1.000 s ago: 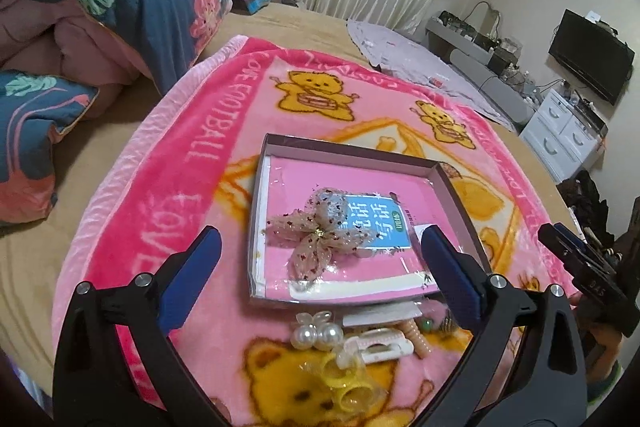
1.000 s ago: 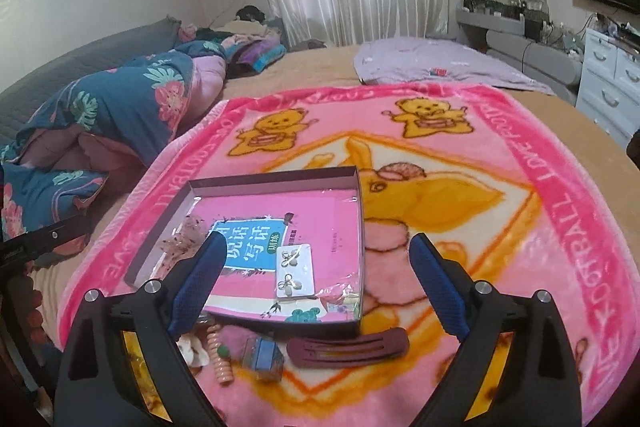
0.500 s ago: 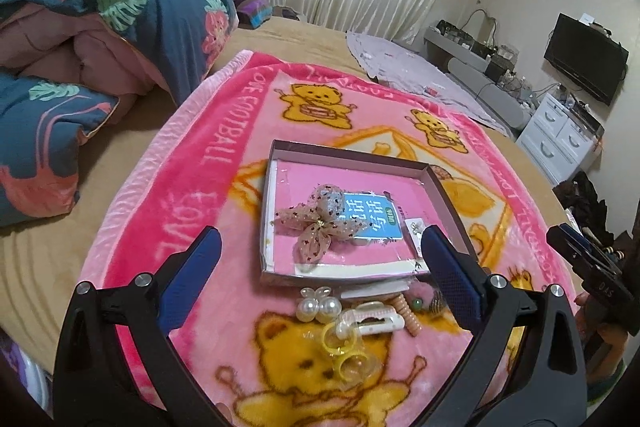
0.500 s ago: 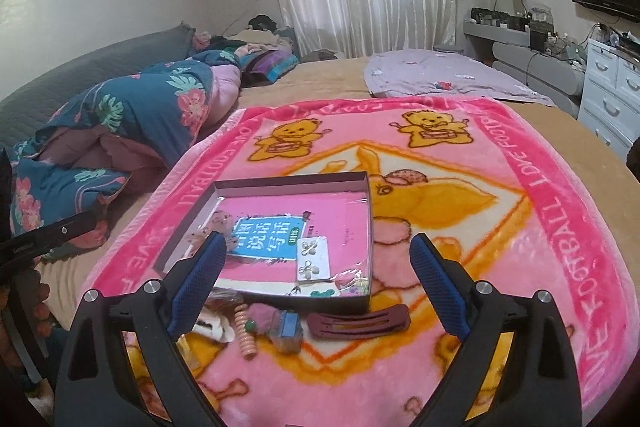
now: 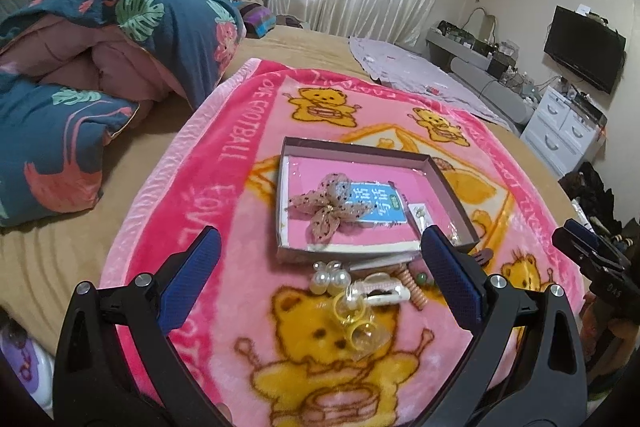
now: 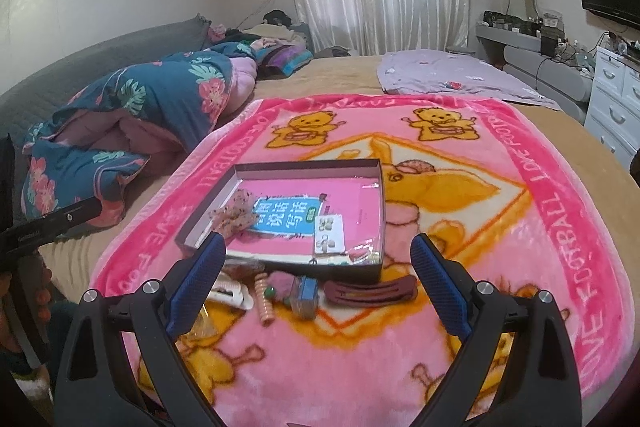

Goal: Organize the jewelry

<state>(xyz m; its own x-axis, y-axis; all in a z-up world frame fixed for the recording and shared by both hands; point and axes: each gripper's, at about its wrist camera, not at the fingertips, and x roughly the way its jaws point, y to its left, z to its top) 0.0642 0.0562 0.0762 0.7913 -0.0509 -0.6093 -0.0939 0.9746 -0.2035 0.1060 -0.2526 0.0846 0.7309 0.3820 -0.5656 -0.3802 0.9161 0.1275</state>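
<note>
A shallow open box (image 5: 452,187) (image 6: 382,199) lies on a pink bear blanket (image 5: 208,195) (image 6: 560,211). In it are a beige sequinned bow (image 5: 326,209) (image 6: 234,213) and a white earring card (image 5: 418,215) (image 6: 330,233). In front of the box lie pearl hair ties (image 5: 330,277), a white claw clip (image 5: 384,291) (image 6: 232,293), yellow rings in a clear bag (image 5: 358,323), a peach coil tie (image 5: 414,287) (image 6: 264,301), a blue item (image 6: 306,291) and a dark red hair clip (image 6: 370,291). My left gripper (image 5: 324,291) and right gripper (image 6: 316,279) are both open and empty, held back above these items.
A folded blue floral quilt (image 5: 100,67) (image 6: 132,115) lies at the left of the bed. A lilac cloth (image 5: 420,75) (image 6: 452,79) lies at the far side. White drawers (image 5: 560,131) and a TV (image 5: 584,47) stand at the right.
Both grippers have drawn back and up from the box, so the box and loose items look smaller and farther. Both stay open and empty.
</note>
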